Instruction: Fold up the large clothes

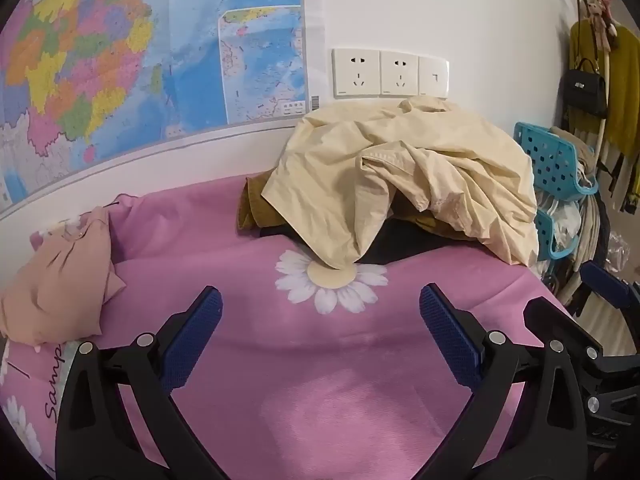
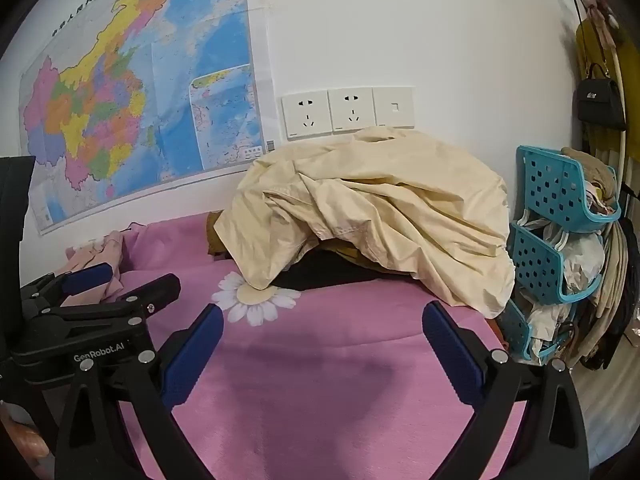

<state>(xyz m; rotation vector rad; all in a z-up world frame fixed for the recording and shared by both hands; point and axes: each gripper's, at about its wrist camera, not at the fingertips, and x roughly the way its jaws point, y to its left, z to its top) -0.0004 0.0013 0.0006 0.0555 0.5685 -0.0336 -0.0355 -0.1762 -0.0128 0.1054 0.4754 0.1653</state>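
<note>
A crumpled cream garment (image 1: 404, 184) lies heaped on a pile of darker clothes at the back of the pink daisy bedspread (image 1: 312, 380), against the wall. It also shows in the right wrist view (image 2: 372, 216). A peach garment (image 1: 60, 288) lies bunched at the left, also visible in the right wrist view (image 2: 108, 256). My left gripper (image 1: 320, 320) is open and empty, above bare bedspread short of the cream garment. My right gripper (image 2: 322, 336) is open and empty, also short of the pile. The left gripper's body shows at the left of the right wrist view (image 2: 96, 320).
A map (image 1: 120, 60) and wall sockets (image 1: 388, 72) hang behind the pile. Blue plastic baskets (image 2: 560, 216) with hangers stand at the bed's right edge. A black handbag (image 2: 600, 100) and yellow clothes hang at far right.
</note>
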